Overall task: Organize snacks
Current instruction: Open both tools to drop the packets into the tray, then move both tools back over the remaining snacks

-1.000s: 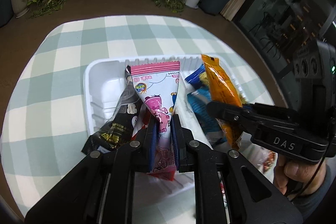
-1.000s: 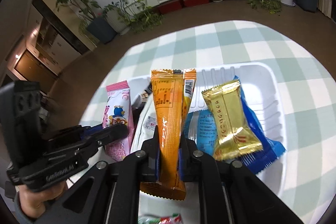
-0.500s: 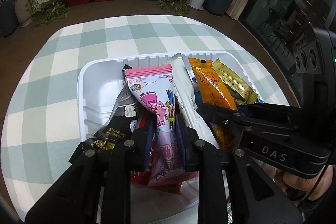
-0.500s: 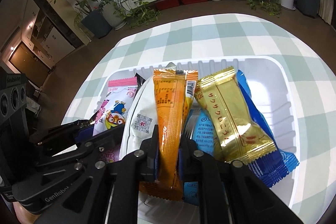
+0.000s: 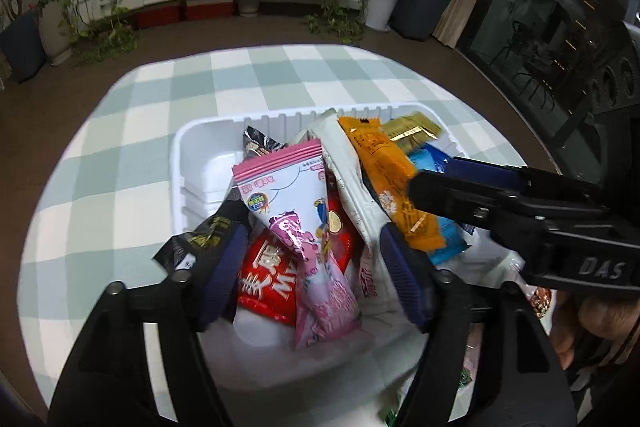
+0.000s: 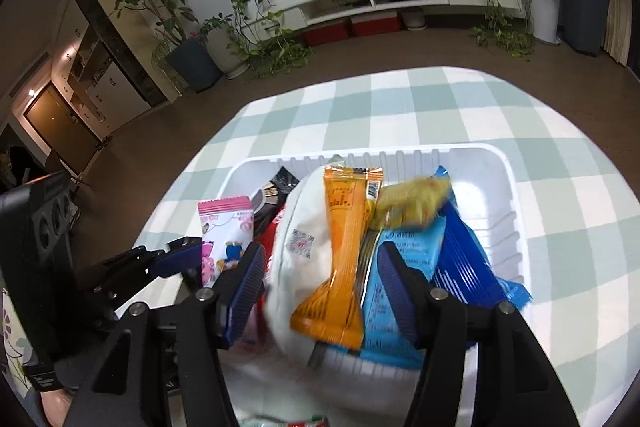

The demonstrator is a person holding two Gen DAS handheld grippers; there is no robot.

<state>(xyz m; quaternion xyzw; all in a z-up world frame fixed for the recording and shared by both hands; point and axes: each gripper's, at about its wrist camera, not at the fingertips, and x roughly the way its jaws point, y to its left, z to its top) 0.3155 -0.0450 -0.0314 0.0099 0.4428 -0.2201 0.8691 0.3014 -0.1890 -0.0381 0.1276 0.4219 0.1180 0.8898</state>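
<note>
A white tray (image 5: 200, 135) on the checked tablecloth holds several snack packets. My left gripper (image 5: 316, 279) is open above the near end of the tray; the pink packet (image 5: 296, 211) lies loose between its fingers, on a red packet (image 5: 268, 275). My right gripper (image 6: 320, 287) is open too; the orange packet (image 6: 344, 247) lies free between its fingers on a white packet (image 6: 304, 239). A gold packet (image 6: 412, 203), a light blue packet (image 6: 400, 267) and a dark blue packet (image 6: 464, 267) lie to the right in the tray (image 6: 504, 187).
A black packet (image 5: 208, 231) hangs over the tray's left side. The right gripper's arm (image 5: 520, 211) crosses the tray's right side in the left wrist view. More packets (image 5: 540, 299) lie on the cloth near the front right. The round table's edge (image 5: 80, 131) drops to the floor.
Both grippers have opened and let go: the pink packet and the orange packet now lie in the tray. The gold packet has shifted and looks blurred.
</note>
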